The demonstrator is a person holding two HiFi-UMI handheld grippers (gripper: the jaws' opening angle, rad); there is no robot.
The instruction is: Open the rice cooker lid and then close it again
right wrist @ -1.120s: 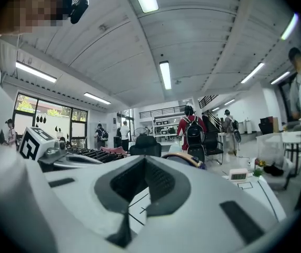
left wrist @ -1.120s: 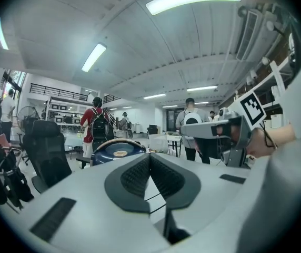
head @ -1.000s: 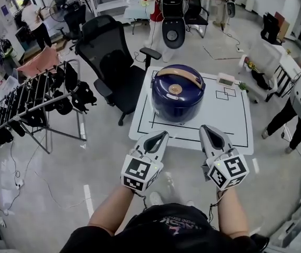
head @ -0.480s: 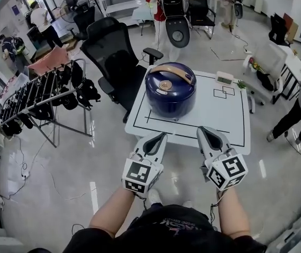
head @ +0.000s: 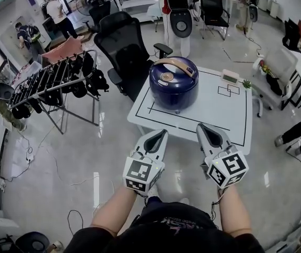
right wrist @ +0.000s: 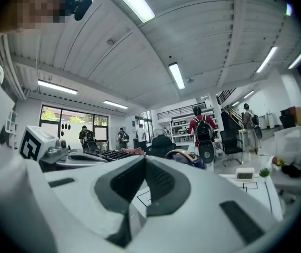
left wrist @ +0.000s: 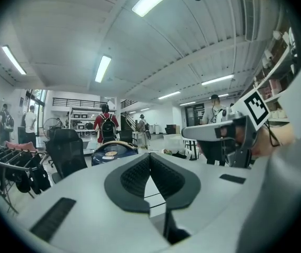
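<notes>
Two pairs of hand-held tongs, left tongs and right tongs, pressed together and empty, held short of a bench.
Head view: the dark blue rice cooker stands on the bench's far left part, lid down. Left gripper view: jaws meet; the cooker shows beyond, slightly left. Right gripper view: jaws meet; the cooker shows beyond, slightly right.

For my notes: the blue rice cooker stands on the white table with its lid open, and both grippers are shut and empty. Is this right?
The lid is not open: the head view shows it closed on the rice cooker. The rest is right.
</notes>
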